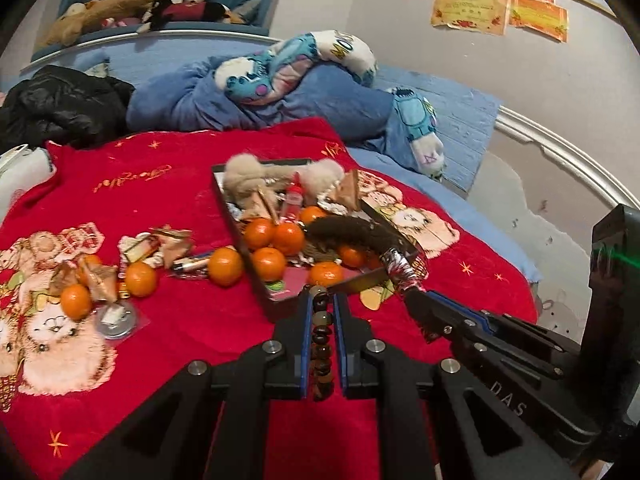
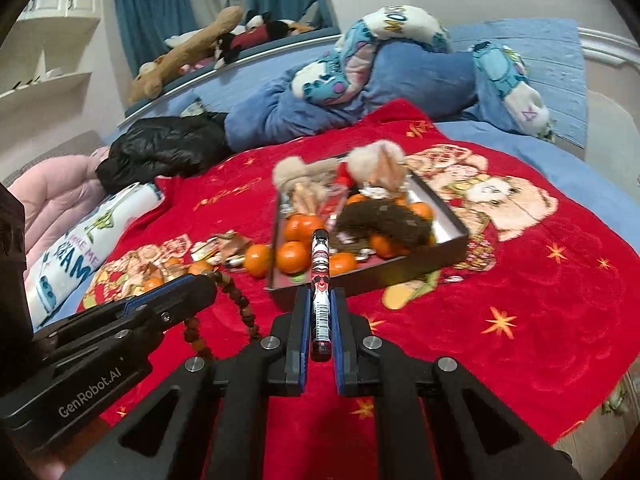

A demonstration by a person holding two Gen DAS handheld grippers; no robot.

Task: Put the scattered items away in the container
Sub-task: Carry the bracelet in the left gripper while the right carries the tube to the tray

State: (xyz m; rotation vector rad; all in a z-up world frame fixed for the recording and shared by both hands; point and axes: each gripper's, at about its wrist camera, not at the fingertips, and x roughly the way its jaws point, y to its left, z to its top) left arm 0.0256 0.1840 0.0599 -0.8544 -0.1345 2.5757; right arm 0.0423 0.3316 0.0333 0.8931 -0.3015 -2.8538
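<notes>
Both grippers angled down: left (image 1: 323, 300) clamps beads (image 1: 322, 344), right (image 2: 320, 300) tube (image 2: 320, 280).

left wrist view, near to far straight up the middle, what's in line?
Left tool shut on the bead string → near rim of the dark tray → oranges in the tray → red bottle → beige plush → blue bedding.

Orange tangerines (image 1: 276, 263) lie on a red blanket (image 1: 168, 184) patterned with cream bears and gold stars.
</notes>
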